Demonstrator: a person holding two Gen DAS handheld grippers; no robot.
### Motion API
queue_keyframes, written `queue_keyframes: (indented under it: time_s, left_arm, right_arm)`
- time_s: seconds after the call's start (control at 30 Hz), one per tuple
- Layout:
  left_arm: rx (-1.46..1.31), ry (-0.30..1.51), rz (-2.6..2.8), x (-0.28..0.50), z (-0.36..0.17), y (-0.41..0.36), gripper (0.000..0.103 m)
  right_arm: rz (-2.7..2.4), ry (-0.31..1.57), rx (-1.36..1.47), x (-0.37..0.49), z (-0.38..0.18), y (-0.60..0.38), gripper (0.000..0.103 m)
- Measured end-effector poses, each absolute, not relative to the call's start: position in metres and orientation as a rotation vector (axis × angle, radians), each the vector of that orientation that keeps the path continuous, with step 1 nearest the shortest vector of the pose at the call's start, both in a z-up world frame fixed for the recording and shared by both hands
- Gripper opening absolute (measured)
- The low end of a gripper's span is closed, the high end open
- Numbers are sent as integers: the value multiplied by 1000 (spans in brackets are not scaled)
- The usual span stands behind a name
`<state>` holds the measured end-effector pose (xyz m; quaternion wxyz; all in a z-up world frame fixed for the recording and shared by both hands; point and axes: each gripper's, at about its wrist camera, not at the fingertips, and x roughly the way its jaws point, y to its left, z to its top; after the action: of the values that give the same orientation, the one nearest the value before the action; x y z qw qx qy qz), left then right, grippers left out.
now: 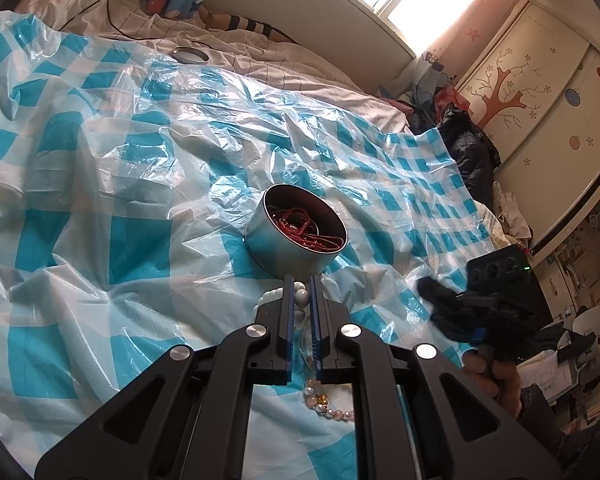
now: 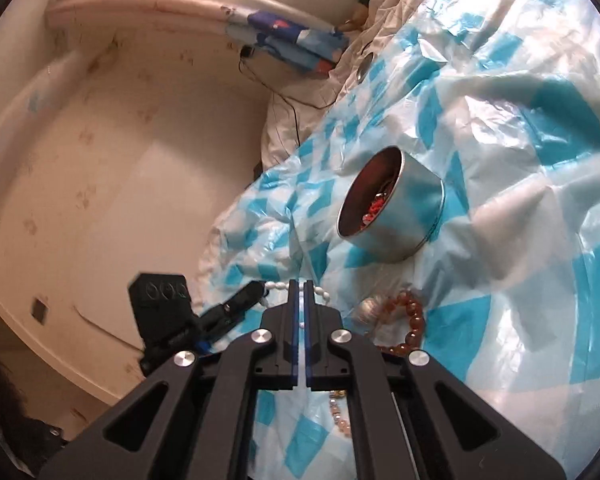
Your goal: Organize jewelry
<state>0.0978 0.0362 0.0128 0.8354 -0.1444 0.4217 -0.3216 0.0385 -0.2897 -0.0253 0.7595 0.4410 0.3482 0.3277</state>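
Note:
My left gripper (image 1: 301, 294) is shut on a white bead bracelet (image 1: 269, 297) that lies just in front of a round metal tin (image 1: 276, 250); one bead sits between its blue pads. Red cords (image 1: 308, 228) fill the tin. A pink and pearl bracelet (image 1: 329, 400) lies under the left gripper. In the right wrist view my right gripper (image 2: 300, 286) is shut with nothing in it, close to the white beads (image 2: 278, 285) and the left gripper (image 2: 256, 292). An amber bead bracelet (image 2: 414, 320) lies below the tin (image 2: 414, 216).
Everything lies on a crinkled blue-and-white checked plastic sheet (image 1: 100, 184) spread over a bed. The tin's lid (image 1: 190, 55) rests far back. Dark bags and clothes (image 1: 468, 152) pile up at the bed's right edge beside a wardrobe (image 1: 540, 92). A wall (image 2: 120, 160) borders the bed.

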Motion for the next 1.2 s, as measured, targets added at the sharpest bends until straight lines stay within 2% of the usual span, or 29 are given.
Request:
queue_keyframes:
  time_s: [0.13,0.37,0.63,0.9,1.2]
  left_arm:
    - [-305,895,-680,98,13,36,7]
    - [-305,894,-682,98,13,36,7]
    - [-306,895,-684,97,13,35,7]
    - [-306,895,-685,98,13,35,7]
    - [-311,894,-684,98,12,34,7]
  right_arm:
    - [742,732,862,38,-7,-278,2]
    - [608,950,743,41,-32,-266,3]
    - [480,1020,472,40,-39,-240,3]
    - [484,1029,329,41,-40,-217,3]
    - [539,940,433,36,-24,-230,0]
